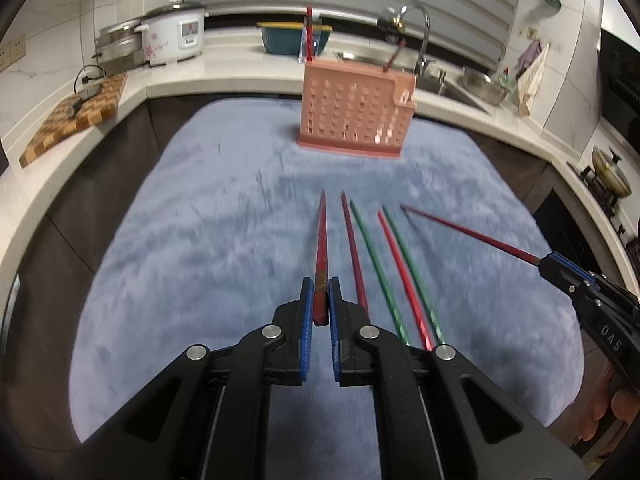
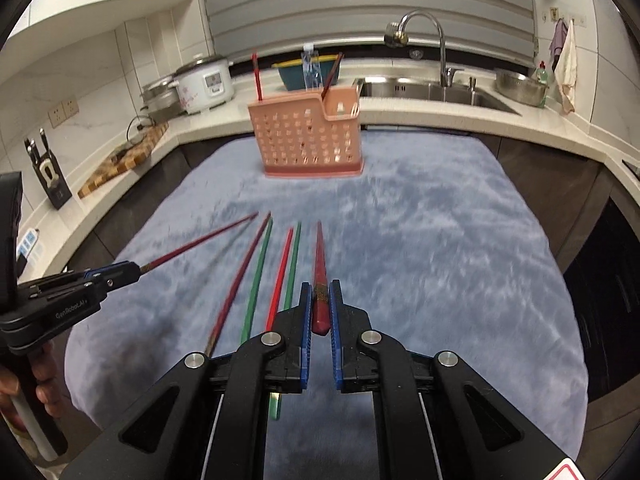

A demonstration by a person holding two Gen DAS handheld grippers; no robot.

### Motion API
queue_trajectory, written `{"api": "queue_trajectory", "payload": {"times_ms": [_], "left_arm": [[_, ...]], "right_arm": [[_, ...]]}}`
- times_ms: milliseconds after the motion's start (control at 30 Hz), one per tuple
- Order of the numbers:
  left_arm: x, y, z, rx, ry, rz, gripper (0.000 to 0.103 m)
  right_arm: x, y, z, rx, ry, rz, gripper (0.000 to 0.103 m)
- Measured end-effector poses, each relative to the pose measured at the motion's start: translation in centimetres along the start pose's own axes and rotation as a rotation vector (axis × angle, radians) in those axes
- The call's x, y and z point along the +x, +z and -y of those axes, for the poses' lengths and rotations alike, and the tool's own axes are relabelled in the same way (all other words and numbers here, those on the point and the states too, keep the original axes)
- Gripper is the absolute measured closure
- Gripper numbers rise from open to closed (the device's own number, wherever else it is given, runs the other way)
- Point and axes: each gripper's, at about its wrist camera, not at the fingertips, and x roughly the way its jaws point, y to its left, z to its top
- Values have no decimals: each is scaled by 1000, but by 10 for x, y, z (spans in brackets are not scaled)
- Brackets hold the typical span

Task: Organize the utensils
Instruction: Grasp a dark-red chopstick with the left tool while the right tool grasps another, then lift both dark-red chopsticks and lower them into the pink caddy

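A pink perforated utensil holder [image 1: 356,116] [image 2: 308,136] stands at the far side of a blue-grey cloth [image 1: 200,260] [image 2: 440,260], with two red chopsticks [image 1: 309,32] [image 2: 256,76] upright in it. My left gripper [image 1: 321,282] [image 2: 134,269] is shut on the thick end of a red chopstick [image 1: 321,240] [image 2: 200,240], held above the cloth. My right gripper [image 2: 320,284] [image 1: 546,262] is shut on another red chopstick [image 2: 320,256] [image 1: 468,236]. Between them several chopsticks lie side by side on the cloth, two of them green [image 1: 376,264] [image 2: 256,280] and the others red [image 1: 400,272] [image 2: 280,280].
A counter wraps around the cloth. It carries a white rice cooker [image 1: 176,36] [image 2: 204,84], a wooden cutting board [image 1: 76,116] [image 2: 124,160], a teal bowl [image 1: 292,40], a sink with faucet [image 2: 432,88] and a metal bowl [image 2: 520,88]. A knife block [image 2: 50,172] stands at the left.
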Motion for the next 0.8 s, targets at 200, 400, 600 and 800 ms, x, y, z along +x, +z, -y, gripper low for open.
{"api": "queue_trajectory", "payload": {"times_ms": [200, 400, 600, 800], "left_arm": [[-10, 38, -8, -27, -22, 54, 96], [-15, 76, -12, -29, -17, 125, 96], [-12, 115, -16, -26, -14, 174, 96], [-11, 160, -17, -15, -2, 249, 96]], "right_arm": [[-9, 41, -1, -14, 7, 71, 96], [-6, 74, 5, 21, 28, 109, 96], [-1, 105, 10, 41, 40, 155, 96], [8, 148, 12, 71, 81, 207, 96]]}}
